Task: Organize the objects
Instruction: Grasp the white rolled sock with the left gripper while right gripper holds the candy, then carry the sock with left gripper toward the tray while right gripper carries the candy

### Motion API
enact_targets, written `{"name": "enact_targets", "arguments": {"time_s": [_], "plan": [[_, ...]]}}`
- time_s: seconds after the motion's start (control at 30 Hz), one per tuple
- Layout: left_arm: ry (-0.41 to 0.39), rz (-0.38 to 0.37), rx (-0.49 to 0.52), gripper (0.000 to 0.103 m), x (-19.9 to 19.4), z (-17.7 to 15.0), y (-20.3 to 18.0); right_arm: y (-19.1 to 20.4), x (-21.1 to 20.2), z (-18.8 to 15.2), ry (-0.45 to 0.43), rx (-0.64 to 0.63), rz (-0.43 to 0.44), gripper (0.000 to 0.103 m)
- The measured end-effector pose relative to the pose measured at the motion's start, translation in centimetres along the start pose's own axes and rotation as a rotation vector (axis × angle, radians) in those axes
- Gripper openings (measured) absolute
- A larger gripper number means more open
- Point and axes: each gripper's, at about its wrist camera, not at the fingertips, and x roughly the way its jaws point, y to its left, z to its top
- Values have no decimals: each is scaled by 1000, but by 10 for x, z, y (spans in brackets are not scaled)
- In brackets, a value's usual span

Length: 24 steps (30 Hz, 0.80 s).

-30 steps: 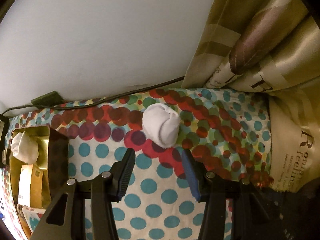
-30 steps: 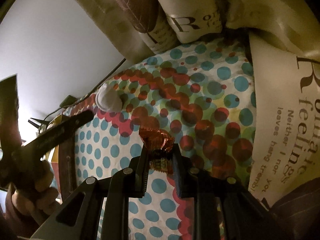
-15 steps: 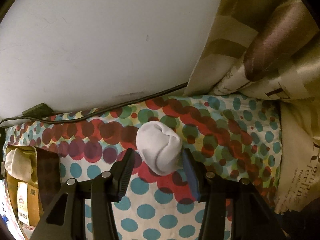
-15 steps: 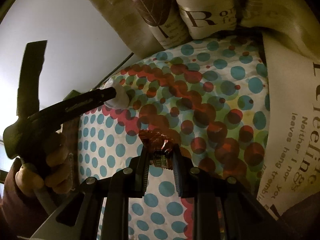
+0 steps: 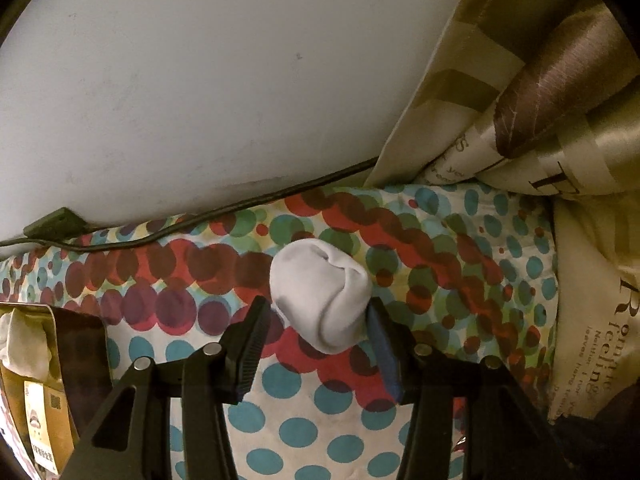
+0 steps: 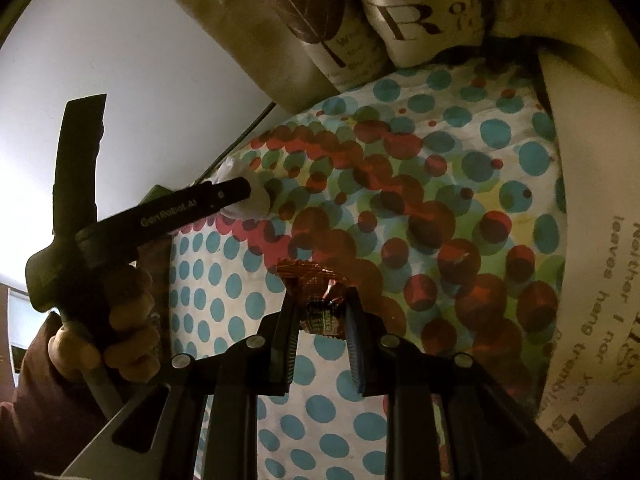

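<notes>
1. The left gripper (image 5: 316, 316) has its jaws spread apart around a white rolled sock (image 5: 320, 294); the soft, rounded bundle lies between the ribbed black pad and the blue pad, and contact at the blue side cannot be confirmed.
2. The sock rests on a polka-dot bedsheet (image 5: 360, 400), matte cotton printed with teal, red and green circles, near the pale wall (image 5: 200, 80); a dark cable (image 5: 240, 204) runs along the wall's base.
3. The right gripper (image 6: 322, 316) is clamped on a snack packet (image 6: 320, 300), a crinkled, glossy red-brown foil wrapper held above the sheet.
4. A gold tin box (image 5: 60, 360) at the left edge holds another white sock (image 5: 24, 340) and cardboard packets.
5. Satiny beige pillows (image 5: 540, 100) with printed lettering lie at the bed's head.
</notes>
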Motion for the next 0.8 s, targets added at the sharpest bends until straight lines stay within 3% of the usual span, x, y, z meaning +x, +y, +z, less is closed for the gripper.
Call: {"name": "enact_targets", "arguments": {"time_s": [0.43, 0.8], "plan": [[-22, 40, -14, 52, 13, 4, -14, -14, 7, 2, 20, 24, 7, 22], [-9, 26, -50, 56, 22, -1, -9, -15, 4, 0, 28, 15, -3, 22]]}}
